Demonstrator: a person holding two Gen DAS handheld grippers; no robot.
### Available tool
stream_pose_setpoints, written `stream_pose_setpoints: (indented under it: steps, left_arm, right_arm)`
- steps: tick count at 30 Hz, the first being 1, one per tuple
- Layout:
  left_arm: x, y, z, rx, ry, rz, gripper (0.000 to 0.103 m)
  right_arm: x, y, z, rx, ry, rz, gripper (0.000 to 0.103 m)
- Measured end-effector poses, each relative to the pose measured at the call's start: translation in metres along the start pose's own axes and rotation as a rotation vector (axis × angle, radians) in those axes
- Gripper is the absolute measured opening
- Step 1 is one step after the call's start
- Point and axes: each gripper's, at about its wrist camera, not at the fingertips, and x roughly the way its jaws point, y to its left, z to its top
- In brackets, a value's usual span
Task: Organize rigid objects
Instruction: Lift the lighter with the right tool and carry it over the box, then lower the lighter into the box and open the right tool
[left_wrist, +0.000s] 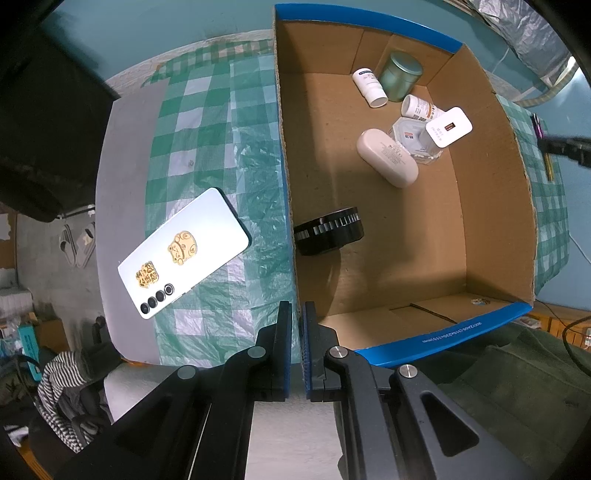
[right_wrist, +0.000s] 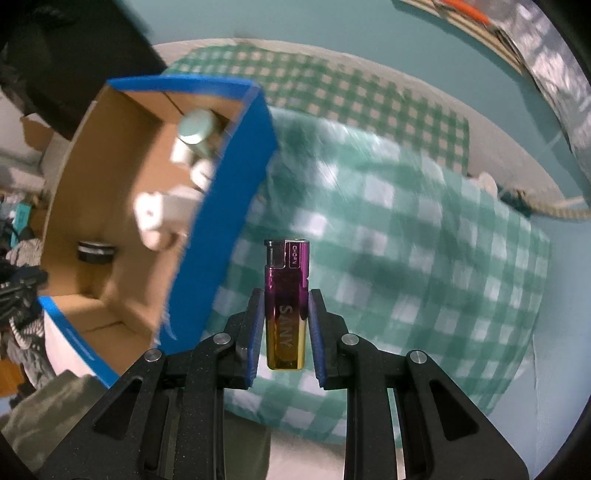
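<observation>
R gripper (right_wrist: 284, 325) carrying purple-to-gold metallic lighter (right_wrist: 286, 302), clear of the green-checked tablecloth (right_wrist: 406, 240).

Jaws pinched on lighter's lower body, cap end sticking out past tips, pointing down. L gripper (left_wrist: 295, 332) closed w/ the blue-edged cardboard box (left_wrist: 424, 240) wall between its jaws, steadying it. White phone w/ gold stickers (left_wrist: 184, 251) lies on cloth beside box, not yet packed. Risks: glossy lighter may slip from the narrow pinch; may clip box rim going in; drop could land on white charger (left_wrist: 448, 126).
</observation>
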Motion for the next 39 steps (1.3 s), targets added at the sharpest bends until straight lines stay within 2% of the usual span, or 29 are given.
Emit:
stream_pose_setpoints:
  steps: [9,20,29,39]
  left_arm:
    - [-0.001,0.001,0.000,-0.008,-0.004,-0.004,0.005]
    - [-0.001,0.000,0.000,-0.013,-0.005,-0.002,0.005]
    - [-0.002,0.001,0.001,-0.022,-0.004,-0.001,0.005]
    - [-0.003,0.001,0.001,-0.024,-0.004,0.000,0.005]
  right_arm:
    - [-0.017,0.033,0.036,-0.098,-0.041,0.020,0.021]
    - [0.002,0.068,0.066,-0.173,-0.011,0.048,0.021]
    - [0.023,0.071,0.076,-0.156,0.025,0.063,0.021]
    - [0.017,0.067,0.077,-0.143,0.008,0.052,0.022]
